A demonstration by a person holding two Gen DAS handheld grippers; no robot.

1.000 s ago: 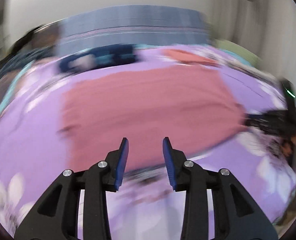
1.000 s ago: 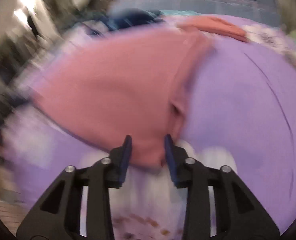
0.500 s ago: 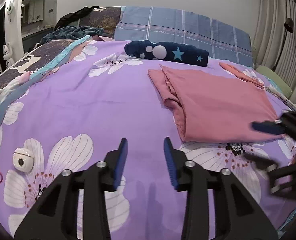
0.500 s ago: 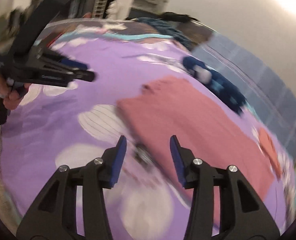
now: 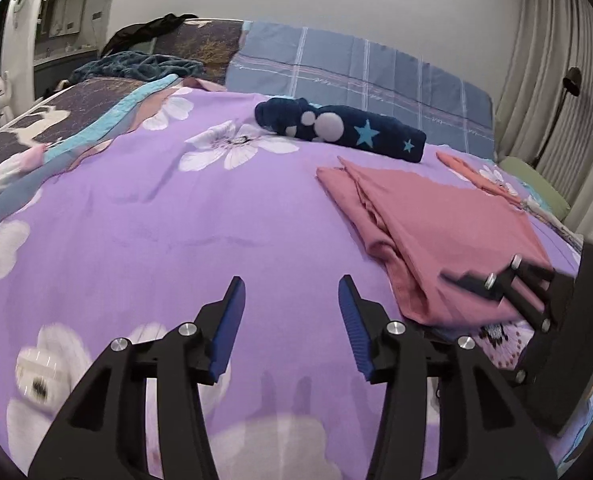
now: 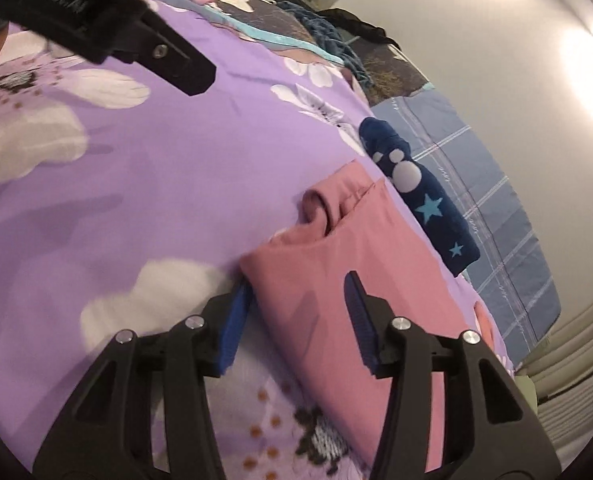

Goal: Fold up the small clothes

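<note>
Purple bedding with big white flowers [image 5: 168, 216] covers the whole bed, and everything lies on it.

Closest in the left wrist view is the left gripper [image 5: 290, 320]. Its two blue fingers are wide apart with nothing between them. It hangs over bare purple bedding, beside the near left corner of the pink cloth [image 5: 436, 220]. A small white round thing [image 5: 40, 372] sits on the bedding far to the left of the pink cloth, but it is too blurry to tell what it is.

The pink cloth is the one to fold. It lies flat and already looks folded over, with a thick doubled edge along its left side. The right gripper [image 6: 298, 312] is at the near corner of the pink cloth. Its fingers are apart, one on each side of that corner. The left blue pad looks to be right against the cloth's edge, but the fingers are not pinching it.

Just past the far edge of the pink cloth lies a dark blue rolled cloth with white dots and light blue stars [image 5: 340, 128]. A smaller orange-pink cloth [image 5: 476, 172] lies to the right of the pink cloth. Behind the pink cloth is a blue checked pillow [image 5: 356, 76], and then the white wall.
</note>
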